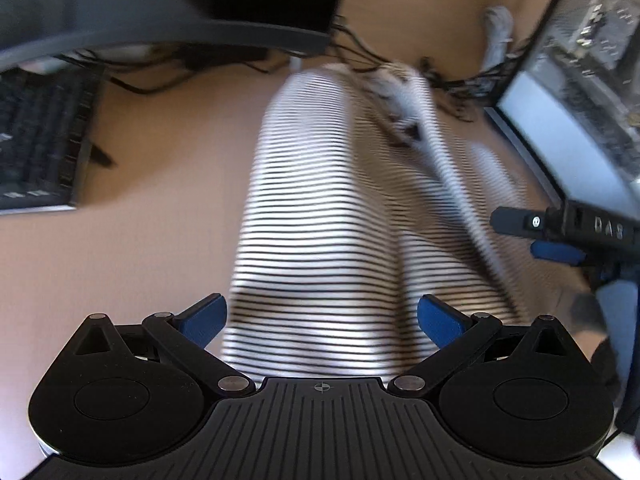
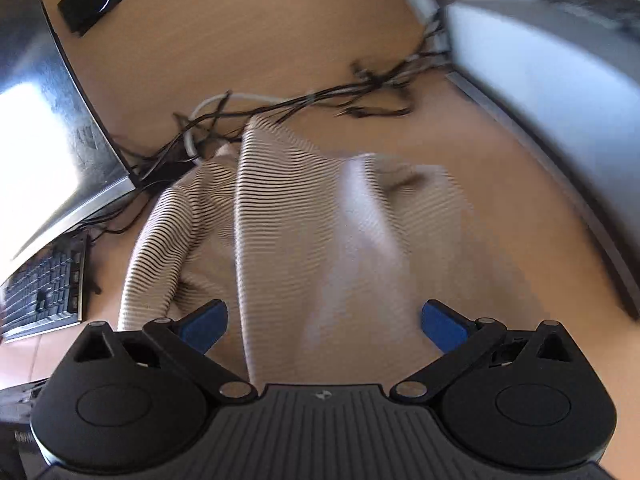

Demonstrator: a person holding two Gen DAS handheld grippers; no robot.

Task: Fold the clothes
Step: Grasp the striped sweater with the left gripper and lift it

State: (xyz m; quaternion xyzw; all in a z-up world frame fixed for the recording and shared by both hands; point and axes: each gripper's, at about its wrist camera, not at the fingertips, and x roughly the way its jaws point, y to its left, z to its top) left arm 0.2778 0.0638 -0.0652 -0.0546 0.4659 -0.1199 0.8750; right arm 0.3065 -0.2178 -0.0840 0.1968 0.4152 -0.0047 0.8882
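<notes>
The striped garment is laid along the middle of the wooden worktop, and bare wood is seen on both its long sides. On the left the free room is closed by a keyboard and the foot of a monitor; on the right it is closed by a silver case edge. At the far end a bundle of dark cables is touched by the cloth (a white cable runs among them).

In the left wrist view the garment's near edge is seen just in front of the left tool and between its blue fingers. The fingers are spread wide and nothing is gripped. The right tool is seen at the garment's right border; contact cannot be judged because of blur.

In the right wrist view a folded layer of the garment is seen below the right tool, whose blue fingers are also spread wide and empty.
</notes>
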